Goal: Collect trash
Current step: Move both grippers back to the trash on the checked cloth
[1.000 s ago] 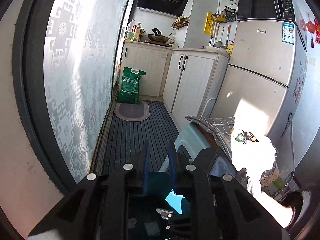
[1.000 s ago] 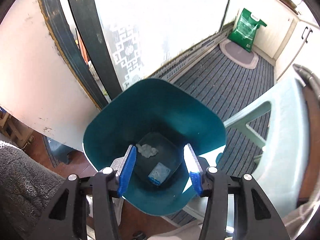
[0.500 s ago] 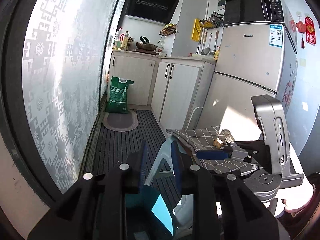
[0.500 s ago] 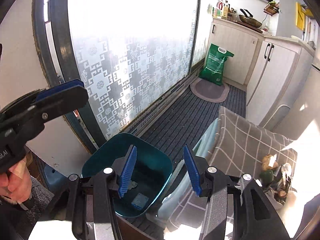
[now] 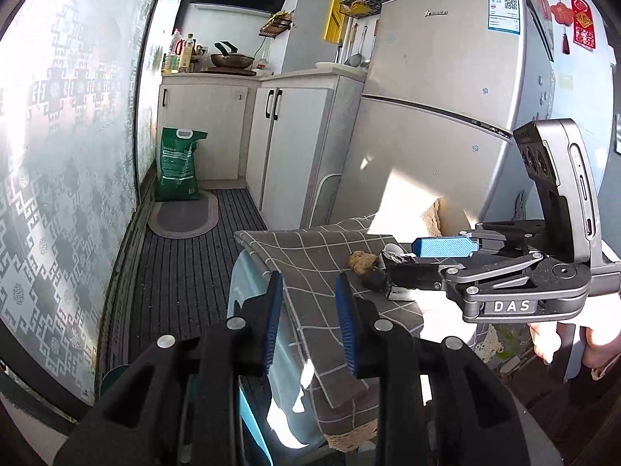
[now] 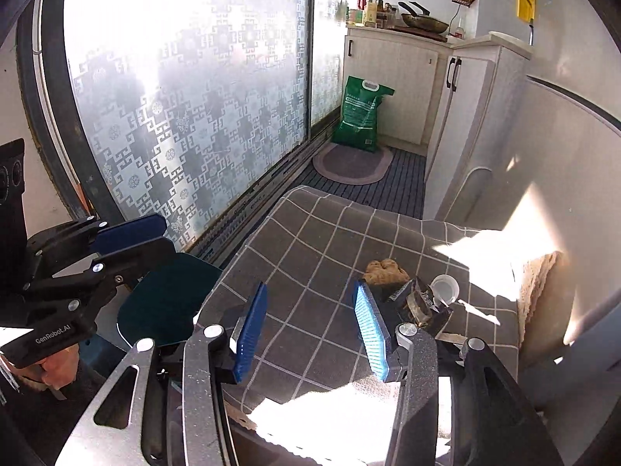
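Both wrist cams sit close over the checked cloth (image 5: 310, 268), tilted down, facing the far kitchen cabinets (image 6: 392, 85); both catch the green bag (image 5: 176, 165).

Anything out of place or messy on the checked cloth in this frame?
Yes: a small heap of trash lies on the checked cloth near its sunlit end: a brown crumpled lump, dark wrappers and a white cap.

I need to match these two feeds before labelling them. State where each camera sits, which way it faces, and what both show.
Left wrist: on the left tongs, looking down the kitchen over the checked cloth toward the fridge; own blue pads low, right tongs and a hand enter from the right.
Right wrist: on the right tongs, angled down at the cloth and trash pile; left tongs by the teal bin.
Shared: cloth, trash, green bag, cabinets.
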Demonstrator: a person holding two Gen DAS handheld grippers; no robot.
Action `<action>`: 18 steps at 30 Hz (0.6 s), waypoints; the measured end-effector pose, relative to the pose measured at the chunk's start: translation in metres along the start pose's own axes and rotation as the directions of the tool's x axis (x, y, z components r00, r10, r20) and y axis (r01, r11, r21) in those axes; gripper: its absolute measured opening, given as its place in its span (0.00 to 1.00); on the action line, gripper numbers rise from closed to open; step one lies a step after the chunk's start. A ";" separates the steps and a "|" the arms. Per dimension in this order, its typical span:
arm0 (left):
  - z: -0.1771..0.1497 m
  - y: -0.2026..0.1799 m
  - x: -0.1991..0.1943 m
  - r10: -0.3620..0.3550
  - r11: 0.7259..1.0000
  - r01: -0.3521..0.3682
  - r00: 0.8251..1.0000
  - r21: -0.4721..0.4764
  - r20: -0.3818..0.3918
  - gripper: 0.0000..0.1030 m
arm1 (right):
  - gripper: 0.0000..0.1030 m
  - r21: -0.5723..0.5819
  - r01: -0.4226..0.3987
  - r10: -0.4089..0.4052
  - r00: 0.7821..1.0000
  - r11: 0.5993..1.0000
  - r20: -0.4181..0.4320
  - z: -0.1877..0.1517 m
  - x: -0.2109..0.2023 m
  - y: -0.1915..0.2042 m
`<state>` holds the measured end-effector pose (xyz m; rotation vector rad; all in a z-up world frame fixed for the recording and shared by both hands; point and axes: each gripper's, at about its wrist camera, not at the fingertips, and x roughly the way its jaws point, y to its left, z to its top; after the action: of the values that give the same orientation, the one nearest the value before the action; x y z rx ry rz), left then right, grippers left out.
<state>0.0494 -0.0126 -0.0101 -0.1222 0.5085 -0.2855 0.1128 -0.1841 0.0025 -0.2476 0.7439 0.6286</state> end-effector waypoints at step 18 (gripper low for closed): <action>0.004 -0.074 0.097 -0.136 0.989 0.141 0.983 0.033 -0.123 0.29 | 0.43 0.096 0.041 -0.038 0.999 0.995 -0.040 -0.053 -0.025 -0.105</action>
<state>0.1144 -0.1121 -0.0381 -0.1004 0.6150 -0.4413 0.1335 -0.3011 -0.0189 -0.1854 0.8016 0.5501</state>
